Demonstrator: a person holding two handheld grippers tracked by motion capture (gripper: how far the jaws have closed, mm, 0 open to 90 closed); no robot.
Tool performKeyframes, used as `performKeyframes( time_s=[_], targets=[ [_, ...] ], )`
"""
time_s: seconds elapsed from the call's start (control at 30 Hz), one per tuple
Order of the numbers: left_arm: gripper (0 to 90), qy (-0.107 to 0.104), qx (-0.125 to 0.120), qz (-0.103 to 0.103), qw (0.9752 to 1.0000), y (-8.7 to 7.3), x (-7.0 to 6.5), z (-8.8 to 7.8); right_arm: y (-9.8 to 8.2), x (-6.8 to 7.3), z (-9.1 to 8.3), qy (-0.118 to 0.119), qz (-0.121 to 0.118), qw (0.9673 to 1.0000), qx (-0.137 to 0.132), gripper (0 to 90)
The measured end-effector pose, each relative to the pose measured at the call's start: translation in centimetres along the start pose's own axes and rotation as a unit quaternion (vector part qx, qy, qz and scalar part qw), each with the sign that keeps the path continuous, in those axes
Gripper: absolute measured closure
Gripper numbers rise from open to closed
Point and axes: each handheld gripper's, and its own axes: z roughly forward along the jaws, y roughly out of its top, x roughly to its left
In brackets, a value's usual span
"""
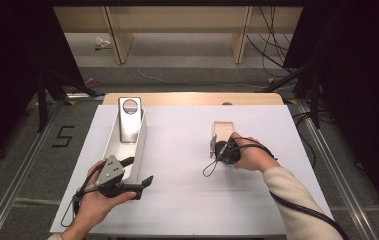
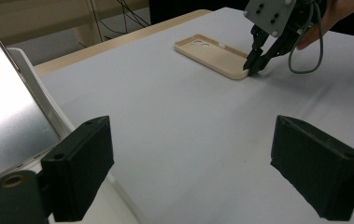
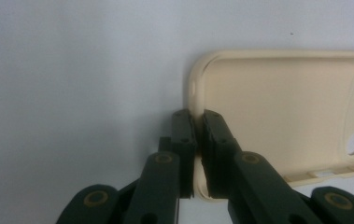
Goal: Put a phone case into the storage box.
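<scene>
A beige phone case (image 1: pixel 223 129) lies hollow side up on the white table sheet (image 1: pixel 187 200), right of centre. My right gripper (image 1: pixel 221 143) points down at its near end. In the right gripper view the right gripper (image 3: pixel 198 140) is shut on the case (image 3: pixel 282 112), with the thin side wall pinched between both pads. The left gripper view shows that same grip (image 2: pixel 251 65) at the corner of the case (image 2: pixel 207 53). My left gripper (image 1: pixel 138 172) rests open at the near left, nothing between its jaws (image 2: pixel 198 172). A silver phone (image 1: pixel 129 120) leans in a white tray (image 1: pixel 139 150).
The tray (image 2: pixel 53 114) with the silver phone (image 2: pixel 11 121) stands just left of my left gripper. A wooden table edge (image 1: pixel 192 98) runs along the far side of the sheet. Cables trail from both grippers, and dark stands flank the table.
</scene>
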Motion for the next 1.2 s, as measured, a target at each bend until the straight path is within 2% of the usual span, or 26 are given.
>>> performKeyframes(
  time_s=[0.1,0.3,0.5,0.63,0.97,1.2],
  targets=[
    [12.9,0.000,0.000,0.000,1.0000,0.0,0.0,0.0,-0.1,0.0,-0.1,-0.002,-0.003,1.0000,0.002,85.1],
    [13.0,0.000,0.000,-0.001,1.0000,0.0,0.0,0.0,-0.3,0.2,-0.1,-0.004,0.006,1.0000,-0.007,85.9],
    [13.1,0.001,0.001,-0.002,1.0000,0.0,0.0,0.0,-0.8,0.2,-0.2,-0.008,0.008,0.9996,-0.025,86.8],
    [13.2,0.002,0.001,-0.002,1.0000,0.0,0.1,0.0,-1.3,0.3,-0.5,-0.010,0.020,0.9990,-0.040,87.7],
    [13.2,0.002,0.001,-0.002,1.0000,-0.1,0.1,0.1,-2.8,0.8,-2.0,-0.025,0.052,0.9939,-0.094,88.1],
    [13.5,0.003,0.001,-0.002,1.0000,0.0,0.1,0.0,-3.0,1.8,-3.3,-0.024,0.064,0.9872,-0.144,88.1]
  ],
)
